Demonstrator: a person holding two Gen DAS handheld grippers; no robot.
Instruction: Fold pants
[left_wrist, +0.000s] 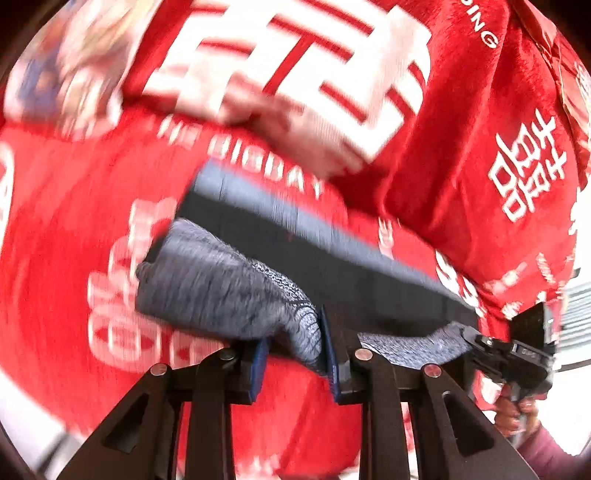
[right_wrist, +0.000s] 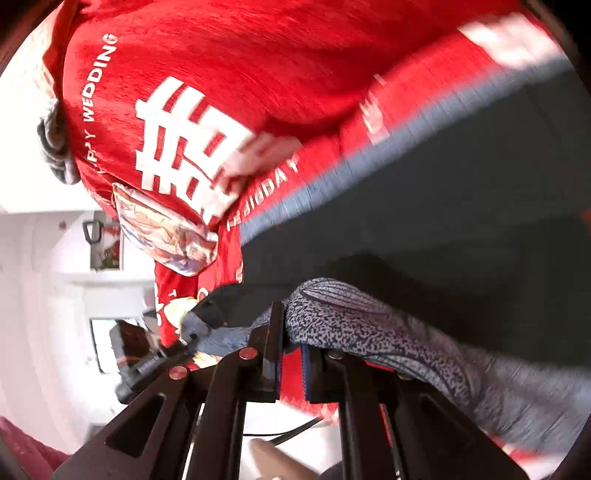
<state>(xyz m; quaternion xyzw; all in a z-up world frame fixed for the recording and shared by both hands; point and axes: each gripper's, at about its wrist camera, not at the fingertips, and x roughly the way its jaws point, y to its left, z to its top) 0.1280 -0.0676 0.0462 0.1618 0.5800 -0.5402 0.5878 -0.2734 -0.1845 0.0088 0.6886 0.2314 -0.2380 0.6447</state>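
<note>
The pants (left_wrist: 225, 280) are grey knit with a speckled ribbed cuff and lie over a red bedspread (left_wrist: 66, 221). My left gripper (left_wrist: 295, 360) is shut on the cuff, which bunches between its blue-padded fingers. The right gripper (left_wrist: 517, 354) shows at the right in this view, holding the other grey cuff. In the right wrist view my right gripper (right_wrist: 291, 354) is shut on a speckled grey cuff (right_wrist: 332, 306), and the pants (right_wrist: 498, 376) trail off to the right. The left gripper (right_wrist: 155, 362) shows at the left there. Both views are blurred.
A dark blue-edged band of cloth (left_wrist: 332, 243) runs diagonally across the bed behind the pants, also in the right wrist view (right_wrist: 443, 206). A red pillow with white characters (left_wrist: 480, 129) lies on the bed. A patterned pillow (right_wrist: 166, 232) and white furniture (right_wrist: 55, 258) are at left.
</note>
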